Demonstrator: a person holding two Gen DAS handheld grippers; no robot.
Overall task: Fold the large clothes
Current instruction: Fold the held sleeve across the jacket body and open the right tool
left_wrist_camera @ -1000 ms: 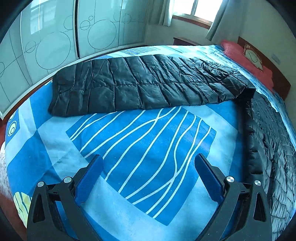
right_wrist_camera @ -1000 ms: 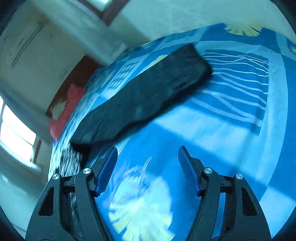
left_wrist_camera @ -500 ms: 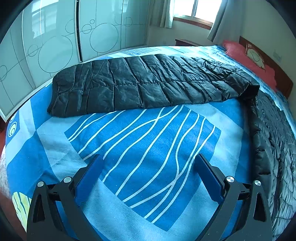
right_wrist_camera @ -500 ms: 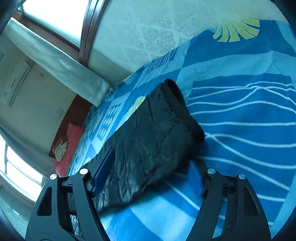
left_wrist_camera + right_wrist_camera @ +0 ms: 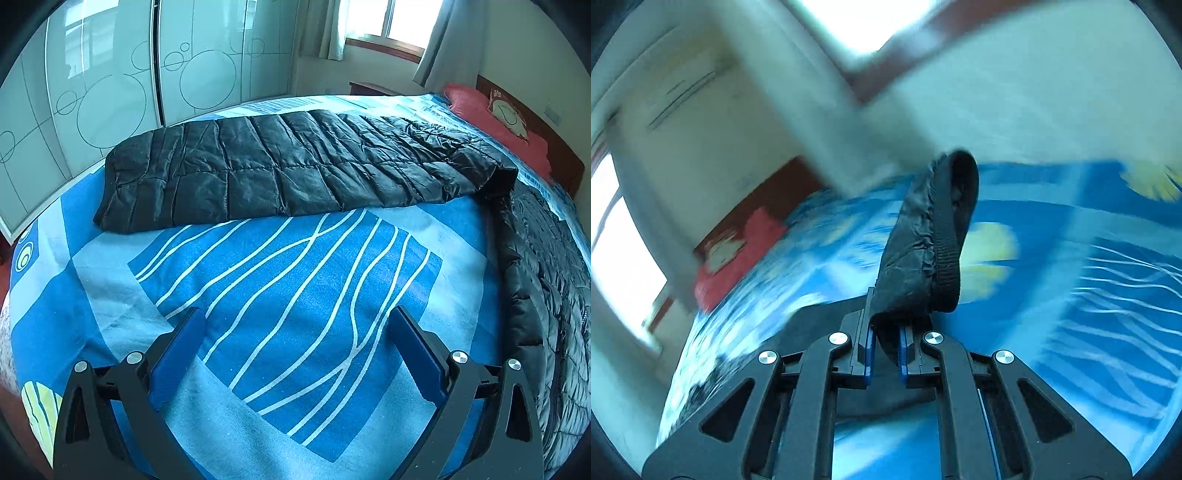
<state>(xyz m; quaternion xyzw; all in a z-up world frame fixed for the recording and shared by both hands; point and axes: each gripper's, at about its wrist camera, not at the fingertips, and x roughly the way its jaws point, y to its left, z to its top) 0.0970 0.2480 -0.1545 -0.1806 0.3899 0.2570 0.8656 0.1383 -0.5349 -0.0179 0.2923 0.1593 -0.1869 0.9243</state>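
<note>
A black quilted down jacket lies on the blue patterned bed. In the left wrist view one long sleeve stretches flat across the far side, and the jacket's body lies along the right edge. My left gripper is open and empty, low over the bedspread, short of the sleeve. In the right wrist view my right gripper is shut on the other sleeve's ribbed cuff, which stands up lifted from between the pads. That view is motion-blurred.
Sliding wardrobe doors stand beyond the bed's far side. A red pillow and wooden headboard are at the far right, under a curtained window. The red pillow also shows in the right wrist view.
My right gripper has come down over the sleeve's cuff, shut on it and lifted it, swinging fast. My left gripper has stayed open and drifted slightly.
</note>
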